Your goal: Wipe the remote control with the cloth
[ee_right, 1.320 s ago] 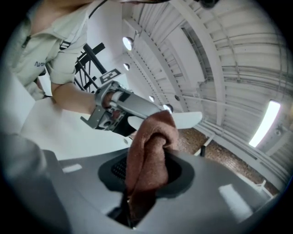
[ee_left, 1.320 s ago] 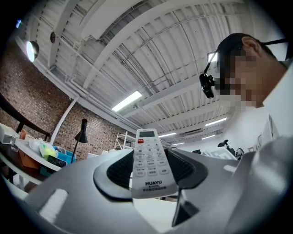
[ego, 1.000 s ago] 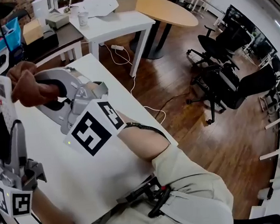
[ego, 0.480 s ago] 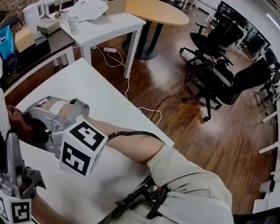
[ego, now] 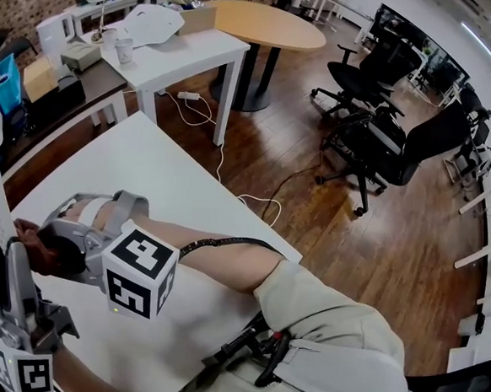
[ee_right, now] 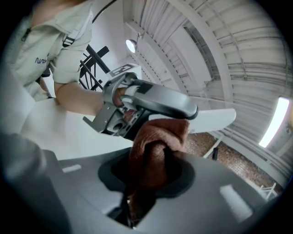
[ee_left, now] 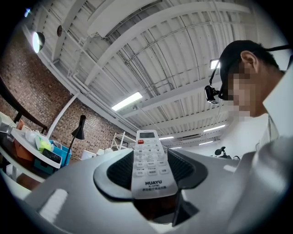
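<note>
The white table (ego: 178, 196) lies bare beneath both tools, and the work takes place in the air above its near left part, probably so that the cloth can reach every face of the remote. The left gripper (ego: 3, 252) serves as the holder. Its jaws stand partly apart and are clamped on the two long edges of the remote control (ee_left: 147, 157) at its lower, lettered end, which leaves the keypad and display sticking out free to be wiped. The right gripper (ego: 56, 244) is the wiping tool and reaches in across the person's body from the right. Its jaws are nearly together, pinching a bunched fold of the brown cloth (ee_right: 153, 155), and a rounded wad stands proud of the tips as a soft pad. That wad sits right beside the left gripper's jaws, at the held end of the remote; whether it actually presses on the plastic cannot be told. The remote's long axis runs in line with the left jaws, pointing away from the person and somewhat upward, display end farthest out. Its button face is turned toward the left gripper's camera, so a stroke along that axis looks like the natural wipe.
</note>
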Action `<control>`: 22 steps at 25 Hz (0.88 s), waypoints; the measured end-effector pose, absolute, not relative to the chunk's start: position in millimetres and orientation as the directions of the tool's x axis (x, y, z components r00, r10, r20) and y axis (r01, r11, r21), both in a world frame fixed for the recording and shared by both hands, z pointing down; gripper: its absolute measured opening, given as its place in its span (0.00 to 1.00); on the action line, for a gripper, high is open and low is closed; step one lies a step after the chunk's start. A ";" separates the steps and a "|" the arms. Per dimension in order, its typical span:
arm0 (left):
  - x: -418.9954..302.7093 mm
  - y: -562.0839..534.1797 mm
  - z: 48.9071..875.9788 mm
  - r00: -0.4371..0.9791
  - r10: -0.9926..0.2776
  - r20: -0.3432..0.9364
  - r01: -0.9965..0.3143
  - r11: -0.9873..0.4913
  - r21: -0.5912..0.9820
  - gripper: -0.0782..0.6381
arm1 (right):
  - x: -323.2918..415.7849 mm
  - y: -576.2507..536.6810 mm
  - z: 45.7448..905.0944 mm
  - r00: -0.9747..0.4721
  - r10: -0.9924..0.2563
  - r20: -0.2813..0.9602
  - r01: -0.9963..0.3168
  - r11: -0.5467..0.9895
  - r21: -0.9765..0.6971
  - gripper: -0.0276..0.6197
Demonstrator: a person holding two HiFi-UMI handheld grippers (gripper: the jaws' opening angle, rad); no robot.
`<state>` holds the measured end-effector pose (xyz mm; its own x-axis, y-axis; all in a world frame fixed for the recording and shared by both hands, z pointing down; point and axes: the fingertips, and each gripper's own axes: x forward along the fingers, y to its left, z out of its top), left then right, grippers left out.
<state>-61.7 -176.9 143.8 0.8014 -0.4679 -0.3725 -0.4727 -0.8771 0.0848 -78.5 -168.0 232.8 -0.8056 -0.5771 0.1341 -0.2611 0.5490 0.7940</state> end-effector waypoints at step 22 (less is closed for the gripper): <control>-67.1 -203.1 177.6 0.691 -0.672 -0.264 -0.701 -0.713 -0.020 0.45 | 22.2 -219.9 174.5 -0.615 -0.775 -0.148 -0.682 0.428 0.594 0.20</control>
